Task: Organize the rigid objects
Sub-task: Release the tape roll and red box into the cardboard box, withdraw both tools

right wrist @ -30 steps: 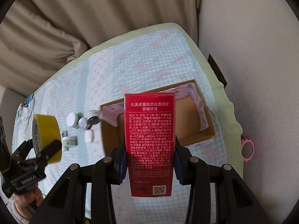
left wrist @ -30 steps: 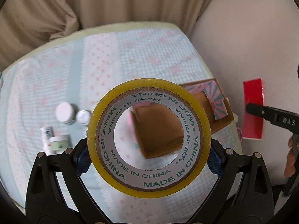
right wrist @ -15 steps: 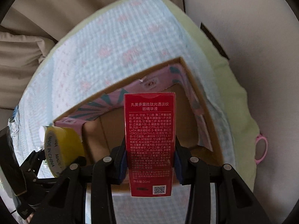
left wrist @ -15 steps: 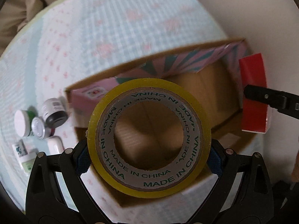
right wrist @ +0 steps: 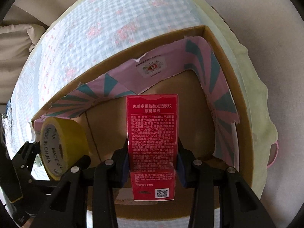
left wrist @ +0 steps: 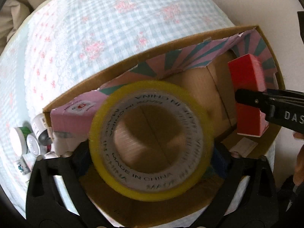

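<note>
A: While both claws point down into the cardboard box (right wrist: pixel 224 43) on the bed (left wrist: pixel 117 28), what is each doing?

B: Left claw (left wrist: pixel 152 159) is opening; the yellow tape roll (left wrist: pixel 152 136) sits between its pads, blurred, probably slipping free over the box's left end. Right claw (right wrist: pixel 153 161) is clamped on the red carton (right wrist: pixel 153 133), long axis upright, over the middle.

A: Anything inside?

B: Only torn pink paper lining (right wrist: pixel 214 87). Small jars (left wrist: pixel 24 142) wait outside, nearer the left.
</note>
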`<state>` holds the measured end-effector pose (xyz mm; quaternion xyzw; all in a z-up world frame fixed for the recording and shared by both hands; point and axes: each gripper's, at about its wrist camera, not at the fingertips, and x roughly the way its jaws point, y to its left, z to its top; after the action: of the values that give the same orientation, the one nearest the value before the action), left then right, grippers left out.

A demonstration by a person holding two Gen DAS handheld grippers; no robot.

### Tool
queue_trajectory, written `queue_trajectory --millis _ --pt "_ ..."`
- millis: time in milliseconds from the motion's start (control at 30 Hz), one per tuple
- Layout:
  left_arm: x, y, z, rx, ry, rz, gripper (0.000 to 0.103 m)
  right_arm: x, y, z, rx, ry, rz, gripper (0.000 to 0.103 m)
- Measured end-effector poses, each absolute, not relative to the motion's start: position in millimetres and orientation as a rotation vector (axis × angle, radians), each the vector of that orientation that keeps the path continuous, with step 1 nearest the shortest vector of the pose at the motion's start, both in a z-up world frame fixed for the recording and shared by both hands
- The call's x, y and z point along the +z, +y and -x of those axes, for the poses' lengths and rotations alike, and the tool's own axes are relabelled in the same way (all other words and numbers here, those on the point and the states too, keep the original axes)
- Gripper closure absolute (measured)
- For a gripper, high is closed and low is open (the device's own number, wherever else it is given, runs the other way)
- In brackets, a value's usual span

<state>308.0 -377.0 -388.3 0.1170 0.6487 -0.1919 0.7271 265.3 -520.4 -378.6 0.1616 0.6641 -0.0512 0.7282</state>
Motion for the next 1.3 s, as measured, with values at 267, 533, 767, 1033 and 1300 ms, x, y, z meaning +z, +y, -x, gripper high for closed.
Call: queue_trajectory --millis 267,533,767,1033,1300 --pt "-362.1 -370.2 -302.5 -0.416 1.395 -0.253 0.0 -360.4 -526.1 -262.4 -0.164 1.424 -0.346 0.0" --pt "-336.3 -360.0 -283.9 -0.428 1.363 -0.232 0.0 -333.1 -525.4 -242.7 -0.157 1.368 -0.366 0.0" --pt "-286.4 -359.9 -259.3 -0.463 1.288 -0.215 0.0 -294.6 -512.4 -221.4 -0.165 1.291 -0.351 0.0" --pt "-209.3 -315.1 -215.9 -0.438 1.18 -0.15 0.0 -220.6 -493.3 -179.8 -0.148 1.161 -0.286 0.0" --pt "-156.7 -210.1 -171.8 -0.288 1.128 -0.064 0.0 -172.8 -441.6 -139.0 -0.082 1.111 -0.202 0.0"
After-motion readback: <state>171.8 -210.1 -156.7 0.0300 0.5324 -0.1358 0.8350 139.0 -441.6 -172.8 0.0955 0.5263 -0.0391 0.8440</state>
